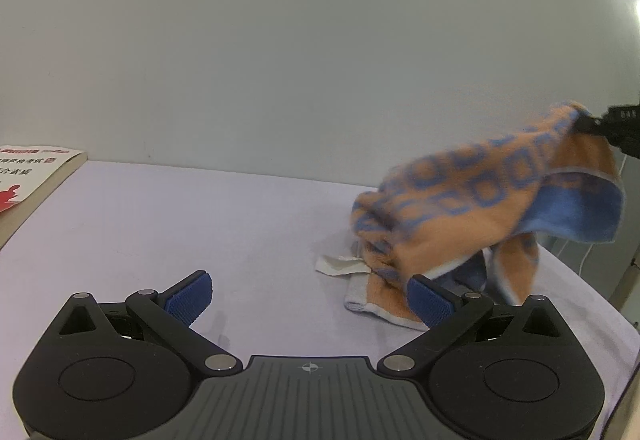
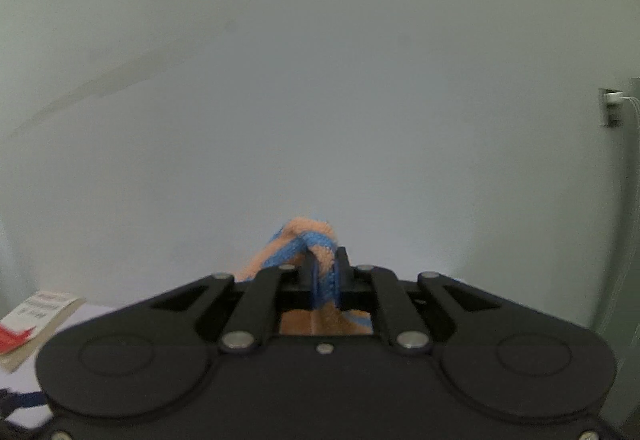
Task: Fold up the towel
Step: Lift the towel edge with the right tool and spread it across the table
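- We see the orange-and-blue towel (image 1: 472,208) stretched diagonally, its long axis rising from the lilac table (image 1: 200,224) toward the upper right, where the right gripper (image 2: 324,272) pinches one corner.
- Its lower end lies bunched on the table; motion blur smears the pattern, and what looks like a white label (image 1: 340,265) peeks out beside it.
- Our left gripper (image 1: 308,294) is spread wide with nothing between its fingers, the towel's low end just beside its right fingertip.

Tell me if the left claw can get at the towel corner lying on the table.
Probably yes. The left claw is open, and the towel corner sits on the table right by its right finger, nothing between. The right claw holds the other end up.
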The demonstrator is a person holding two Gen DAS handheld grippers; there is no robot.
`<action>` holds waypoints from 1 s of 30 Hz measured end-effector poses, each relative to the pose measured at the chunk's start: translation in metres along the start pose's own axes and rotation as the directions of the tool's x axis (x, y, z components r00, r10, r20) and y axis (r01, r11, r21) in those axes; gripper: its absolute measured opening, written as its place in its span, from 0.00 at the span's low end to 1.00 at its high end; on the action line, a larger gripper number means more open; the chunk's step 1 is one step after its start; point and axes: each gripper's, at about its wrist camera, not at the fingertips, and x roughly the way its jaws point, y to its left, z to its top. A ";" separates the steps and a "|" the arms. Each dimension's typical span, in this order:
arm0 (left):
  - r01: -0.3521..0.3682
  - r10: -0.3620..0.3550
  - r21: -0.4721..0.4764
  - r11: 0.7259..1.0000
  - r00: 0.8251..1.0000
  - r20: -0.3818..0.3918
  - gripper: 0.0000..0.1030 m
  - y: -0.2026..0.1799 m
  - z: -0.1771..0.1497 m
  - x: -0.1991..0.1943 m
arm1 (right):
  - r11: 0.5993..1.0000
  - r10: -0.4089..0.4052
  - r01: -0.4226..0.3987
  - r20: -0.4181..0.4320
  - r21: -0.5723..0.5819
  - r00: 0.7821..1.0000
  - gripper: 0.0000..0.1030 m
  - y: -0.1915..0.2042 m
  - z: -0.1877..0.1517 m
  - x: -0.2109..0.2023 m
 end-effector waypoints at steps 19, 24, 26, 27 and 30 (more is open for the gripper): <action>-0.048 0.053 0.069 0.996 0.997 -0.059 1.00 -0.007 0.003 0.020 | 0.997 -0.055 0.069 -0.273 0.043 0.960 0.07 -0.033 -0.113 0.007; -0.064 0.071 0.093 0.994 0.995 -0.073 1.00 -0.012 0.002 0.021 | 0.998 -0.057 0.058 -0.293 -0.007 0.954 0.16 -0.031 -0.117 0.011; -0.067 0.075 0.095 0.993 0.994 -0.079 1.00 -0.012 0.002 0.022 | 0.998 -0.057 0.057 -0.291 -0.009 0.955 0.26 -0.029 -0.116 0.013; -0.067 0.075 0.097 0.993 0.994 -0.082 1.00 -0.012 0.002 0.022 | 0.998 -0.062 0.061 -0.286 -0.012 0.956 0.29 -0.026 -0.116 0.013; -0.059 0.070 0.107 0.993 0.992 -0.107 1.00 -0.013 0.002 0.025 | 0.997 -0.075 0.073 -0.271 -0.018 0.960 0.53 -0.020 -0.116 0.015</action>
